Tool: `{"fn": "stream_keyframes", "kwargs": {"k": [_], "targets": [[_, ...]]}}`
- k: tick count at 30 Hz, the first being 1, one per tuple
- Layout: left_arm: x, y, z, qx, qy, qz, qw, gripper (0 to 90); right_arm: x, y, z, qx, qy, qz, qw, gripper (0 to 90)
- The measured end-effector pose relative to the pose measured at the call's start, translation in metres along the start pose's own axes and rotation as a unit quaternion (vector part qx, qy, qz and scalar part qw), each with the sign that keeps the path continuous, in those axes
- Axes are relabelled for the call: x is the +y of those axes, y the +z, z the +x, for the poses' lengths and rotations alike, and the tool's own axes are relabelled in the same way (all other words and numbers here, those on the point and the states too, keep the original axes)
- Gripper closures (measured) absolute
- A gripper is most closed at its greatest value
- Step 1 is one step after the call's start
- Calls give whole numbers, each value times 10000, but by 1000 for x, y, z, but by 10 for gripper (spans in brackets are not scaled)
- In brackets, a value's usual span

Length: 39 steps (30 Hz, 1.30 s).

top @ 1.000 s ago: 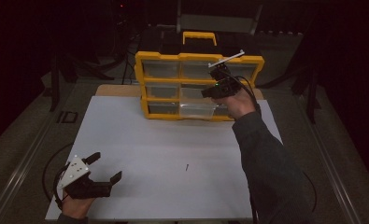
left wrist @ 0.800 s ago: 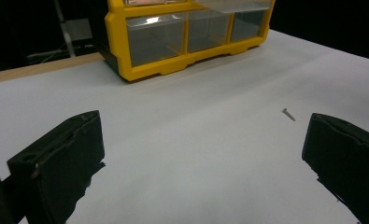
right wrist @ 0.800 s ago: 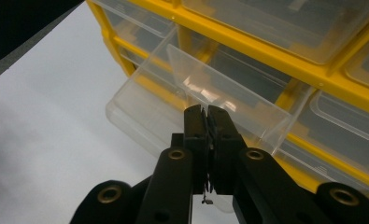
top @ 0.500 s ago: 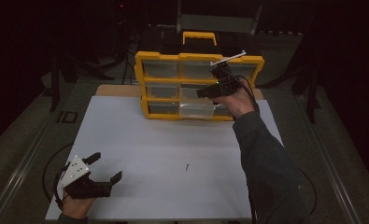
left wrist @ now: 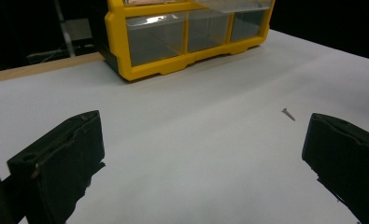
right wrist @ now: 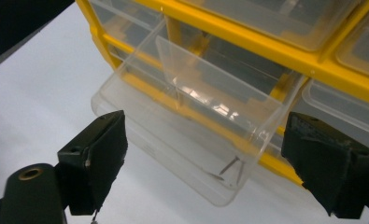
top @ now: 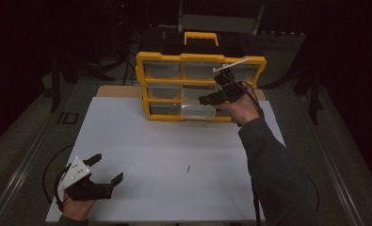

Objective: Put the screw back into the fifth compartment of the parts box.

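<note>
Screws (right wrist: pixel 231 169) are lying in the near corner of a clear plastic drawer (right wrist: pixel 191 140) that is standing pulled out from the yellow organizer (top: pixel 200 84). That cabinet is sitting at the far edge of the white counter (top: pixel 174 150), and the open drawer is jutting from its bottom row, toward the right half of the row. In the right gripper view two thin dark screws are resting against the drawer's front wall, leaning close to each other.

The right gripper (top: pixel 211 100) is hovering just in front of the organizer, above the open drawer, with a person's hand (top: pixel 242 107) wrapped around its body. Its jaws have just been opening and are now standing wide apart, one on each side of the drawer in its own view, with nothing pinched between them and neither pad pressing on the plastic.

The left gripper (top: pixel 109 170) is resting low near the front left corner of the counter, well apart from the organizer. Its jaws are also spread wide and holding nothing; bare white surface is showing between them in the left gripper view.

One more small screw (top: pixel 188 168) is lying alone on the counter, roughly midway between the organizer and the near edge, to the right of the left gripper.
</note>
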State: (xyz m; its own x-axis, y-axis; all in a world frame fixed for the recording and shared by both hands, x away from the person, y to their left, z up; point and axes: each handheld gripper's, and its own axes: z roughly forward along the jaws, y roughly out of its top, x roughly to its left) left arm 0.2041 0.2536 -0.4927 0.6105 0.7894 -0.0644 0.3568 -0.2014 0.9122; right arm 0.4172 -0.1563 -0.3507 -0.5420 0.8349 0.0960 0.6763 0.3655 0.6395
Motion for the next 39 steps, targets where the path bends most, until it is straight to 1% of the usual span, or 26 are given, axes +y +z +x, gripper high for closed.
{"fn": "stream_keyframes", "kwargs": {"k": [8,9,12,14,20,31,33,39], "targets": [[0,1,-1,-6,-5,-4,10000,0,-11,-2,2,53,-109,44,9999,138],[0,1,-1,-5,-4,-4,10000,1,-13,-3,2,36,-116,53,9999,138],[0,1,-1,-3,-6,-7,10000,0,-17,-2,5,98,-115,60,9999,142],[0,0,-1,-4,-11,-12,10000,1,-18,-2,5,98,-125,55,9999,142],[0,0,-1,-5,-10,-10,10000,0,-26,-2,14,137,-287,115,9994,142],[0,0,0,2,-8,-11,10000,0,-40,-3,23,205,-415,151,9988,142],[0,0,-1,1,0,-4,10000,0,-47,-2,25,245,-433,174,9986,141],[1,0,-1,9,5,-6,10000,0,-58,2,29,273,-505,275,9980,141]]}}
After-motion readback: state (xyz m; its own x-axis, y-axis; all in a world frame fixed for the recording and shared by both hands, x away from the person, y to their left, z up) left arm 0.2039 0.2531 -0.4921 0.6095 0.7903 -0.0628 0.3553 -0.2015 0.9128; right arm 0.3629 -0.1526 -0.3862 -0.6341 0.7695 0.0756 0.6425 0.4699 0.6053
